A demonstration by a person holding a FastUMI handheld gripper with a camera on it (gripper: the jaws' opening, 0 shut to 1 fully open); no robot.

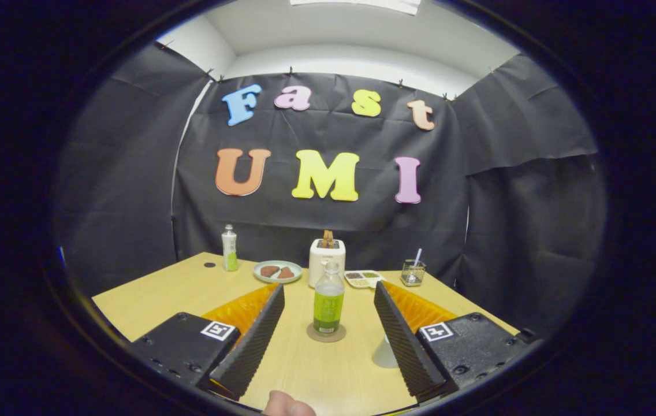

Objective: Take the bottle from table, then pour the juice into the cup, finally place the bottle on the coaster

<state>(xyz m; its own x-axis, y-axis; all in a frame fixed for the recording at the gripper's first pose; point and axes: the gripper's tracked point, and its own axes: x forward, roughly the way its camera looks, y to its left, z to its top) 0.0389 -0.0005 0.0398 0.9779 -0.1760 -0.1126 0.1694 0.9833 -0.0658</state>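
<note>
the bottle (pixel 328 300) is seen upright on the coaster (pixel 325 333), just ahead of the wide-open, empty jaws. the cup (pixel 386 352) stands by the right finger. placing looks done; withdrawal is called for.

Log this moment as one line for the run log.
tongs: open, holding nothing | bottle: upright on coaster, between fingers | cup: beside the right finger | stage: bottle placed

Bottle (pixel 328 300) stands upright on coaster (pixel 326 334) ahead of gripper (pixel 328 341); fingers (pixel 253 341) spread apart.
</note>
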